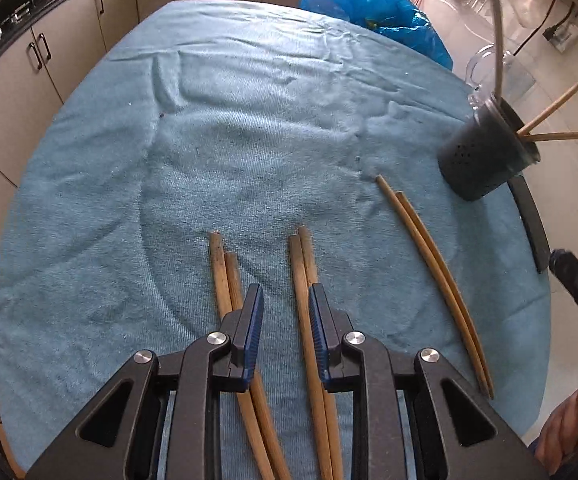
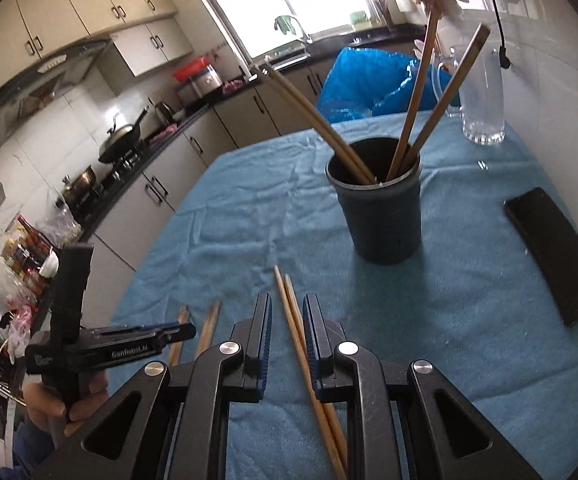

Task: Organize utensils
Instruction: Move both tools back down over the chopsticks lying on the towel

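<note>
**Both grippers low over loose chopstick pairs, nothing pinched yet**

Three pairs of chopsticks lie on the blue cloth point(image 1: 249, 120) of the table, along its near edge. The holder point(image 2: 377, 208) stands toward the far right corner with four sticks already leaning in it.

The left gripper point(image 1: 285, 300) hangs with its jaws slightly spread and empty. The middle pair point(image 1: 303, 280) runs under its right finger and the left pair point(image 1: 223, 276) under its left finger, so neither pair sits cleanly in the gap. The right gripper point(image 2: 287, 308) has its jaws narrowly apart with the right pair point(image 2: 289, 304) running up between them; the pads do not appear to press on the sticks.

Risks, as I judge them:
- The left jaws straddle bare cloth; closing here would likely catch one stick, or only a fold of cloth.
- The right pair lies at a slant across the gap, so a pinch may take one stick and flick the other away.
- Two sticks held at one end can scissor apart, then foul the ones already leaning in the holder.
- The holder looks tall and narrow; a sideways knock could tip it.

Only the left view shows all three pairs at once and the holder's perforated side. Only the right view looks down into the holder, and shows the black slab point(image 2: 557, 256) by the right edge in full, and the glass point(image 2: 483, 100) at the far edge.
</note>
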